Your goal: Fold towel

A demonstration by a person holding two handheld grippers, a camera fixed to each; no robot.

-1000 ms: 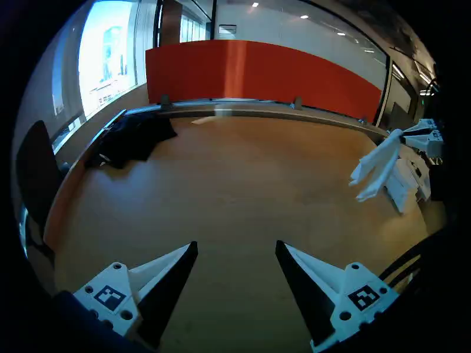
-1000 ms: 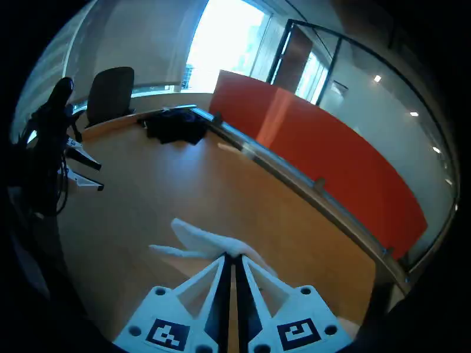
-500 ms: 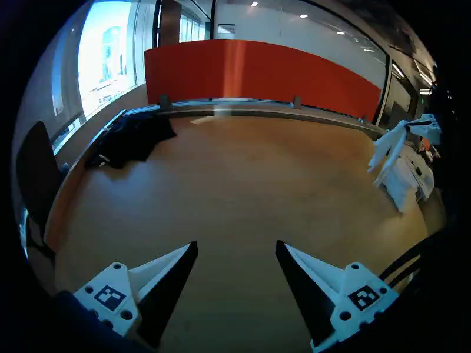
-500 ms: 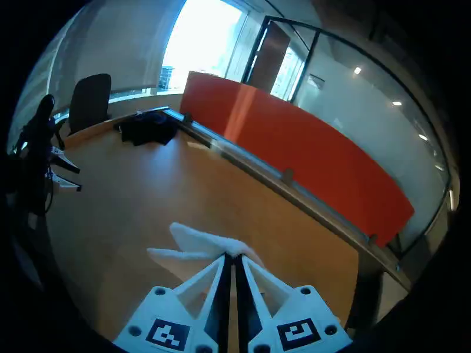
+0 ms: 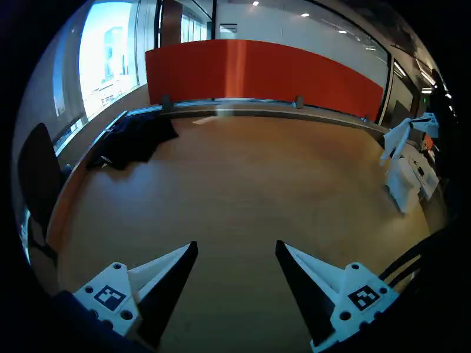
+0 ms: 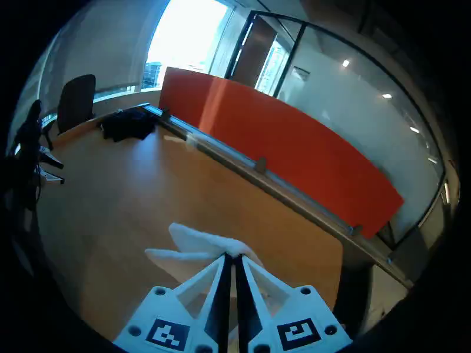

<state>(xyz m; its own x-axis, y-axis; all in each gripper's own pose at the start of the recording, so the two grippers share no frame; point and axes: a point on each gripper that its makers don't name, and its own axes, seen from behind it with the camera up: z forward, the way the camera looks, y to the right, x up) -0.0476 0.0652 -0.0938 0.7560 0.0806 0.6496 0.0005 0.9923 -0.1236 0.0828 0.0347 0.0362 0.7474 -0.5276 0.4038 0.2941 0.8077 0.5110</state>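
Towel (image 6: 191, 244), white and bunched, is clamped between the closed fingers of the right claw (image 6: 234, 260), held above the wooden surface (image 6: 129, 188); left claw (image 5: 235, 247) hovers over that surface, fingers wide apart, gripping nothing; dark cloth (image 5: 132, 138) lies near the far edge, beside an orange partition (image 5: 265, 67).

My right gripper (image 6: 234, 259) had its fingers pressed together on the white towel (image 6: 191, 247), which bunched out beyond the tips above the wooden table (image 6: 118, 194); an orange partition (image 6: 282, 135) ran along its far edge.
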